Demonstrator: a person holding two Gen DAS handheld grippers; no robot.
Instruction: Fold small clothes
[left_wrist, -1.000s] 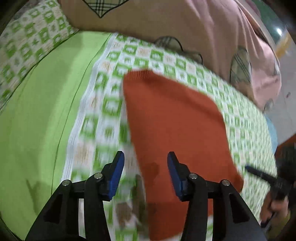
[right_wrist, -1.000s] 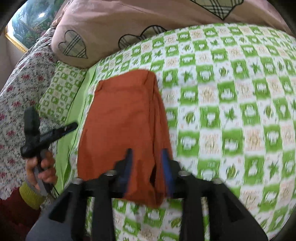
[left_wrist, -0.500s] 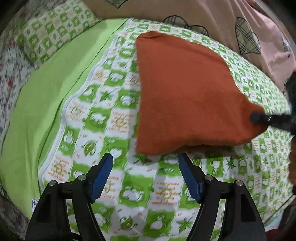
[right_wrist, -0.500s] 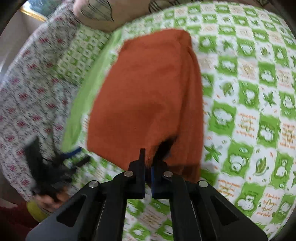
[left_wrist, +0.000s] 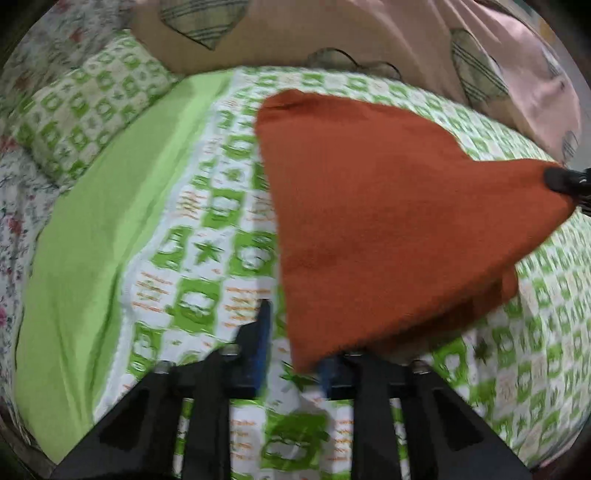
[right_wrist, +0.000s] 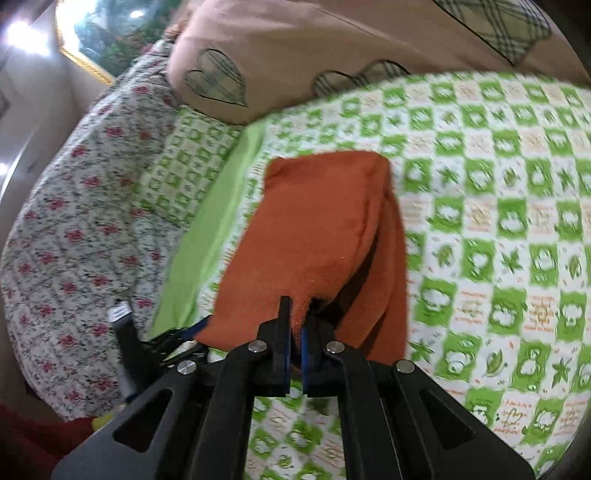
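A rust-orange knitted garment (left_wrist: 384, 221) lies partly folded on a green-and-white checked bedspread (left_wrist: 207, 258). My right gripper (right_wrist: 295, 325) is shut on its near corner and holds that corner lifted; the garment (right_wrist: 317, 240) drapes away from it. Its tip also shows in the left wrist view (left_wrist: 565, 181) at the garment's right corner. My left gripper (left_wrist: 295, 350) is partly open at the garment's near left corner, and the cloth edge hangs over its right finger. Whether it pinches the cloth is unclear.
A pink duvet (left_wrist: 369, 40) with plaid heart patches lies along the far side. A plain lime sheet (left_wrist: 96, 236) and a checked pillow (left_wrist: 88, 107) are at the left. A floral quilt (right_wrist: 74, 229) covers the left bed edge.
My right gripper has raised the clamped corner and pulled it outward. My left gripper has narrowed and moved up to the garment's near left corner.
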